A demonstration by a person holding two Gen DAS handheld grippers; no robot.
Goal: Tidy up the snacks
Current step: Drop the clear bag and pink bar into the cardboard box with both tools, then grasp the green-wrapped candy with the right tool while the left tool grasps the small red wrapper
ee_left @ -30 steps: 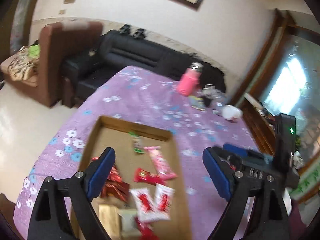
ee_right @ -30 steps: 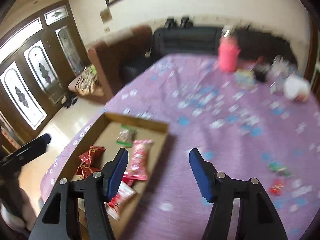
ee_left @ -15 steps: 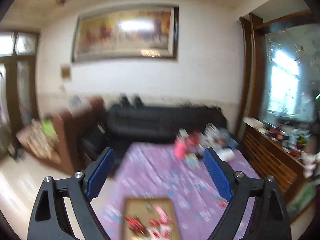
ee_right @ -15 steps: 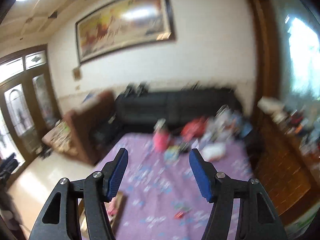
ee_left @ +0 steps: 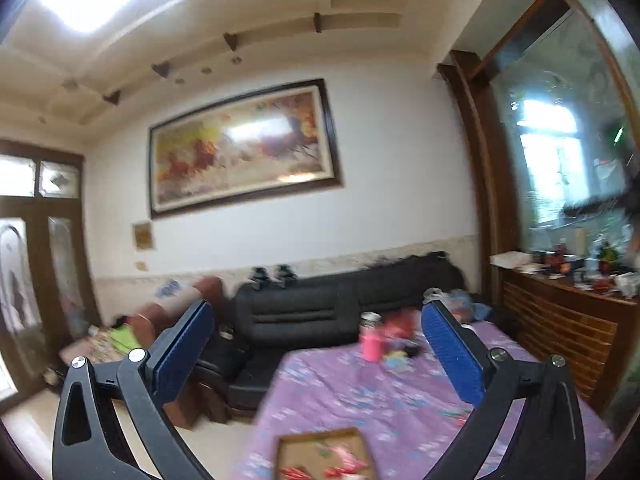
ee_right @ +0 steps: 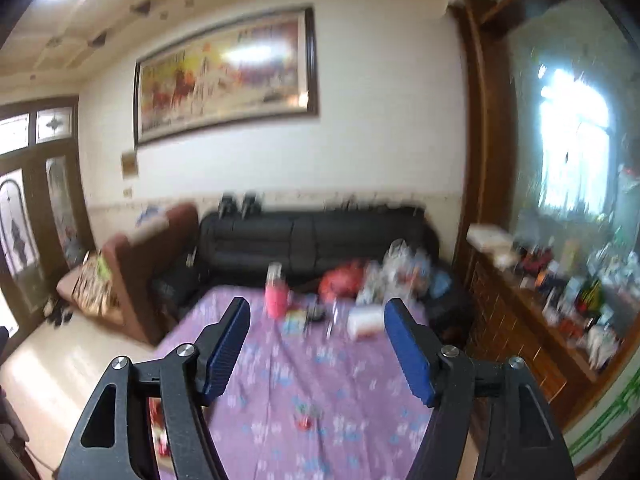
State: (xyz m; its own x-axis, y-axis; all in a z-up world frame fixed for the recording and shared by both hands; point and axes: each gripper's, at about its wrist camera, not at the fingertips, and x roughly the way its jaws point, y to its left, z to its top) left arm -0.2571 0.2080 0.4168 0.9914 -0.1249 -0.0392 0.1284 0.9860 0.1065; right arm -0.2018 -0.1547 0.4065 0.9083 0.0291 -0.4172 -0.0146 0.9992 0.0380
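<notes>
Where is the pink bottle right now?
The pink bottle stands upright at the purple tablecloth's far end, before the black sofa, left of the clutter.

- The right tool (ee_right: 318,344) hangs above the near part of the bench (ee_right: 360,400), its blue-padded jaws opening with nothing between them.
- A purple flowered cloth (ee_right: 260,420) covers the bench.
- A pink bottle (ee_right: 277,295) stands upright near the bench's far edge.
- Right of the bottle, along that far edge, lie blurred things: a white tub (ee_right: 365,320), a red bag (ee_right: 344,282) and clear plastic bags (ee_right: 394,266).
- A small red snack packet (ee_right: 304,420) lies on the cloth towards the near edge.
- A black sofa (ee_right: 312,240) stands beyond the bench under a framed painting (ee_right: 226,72).
</notes>
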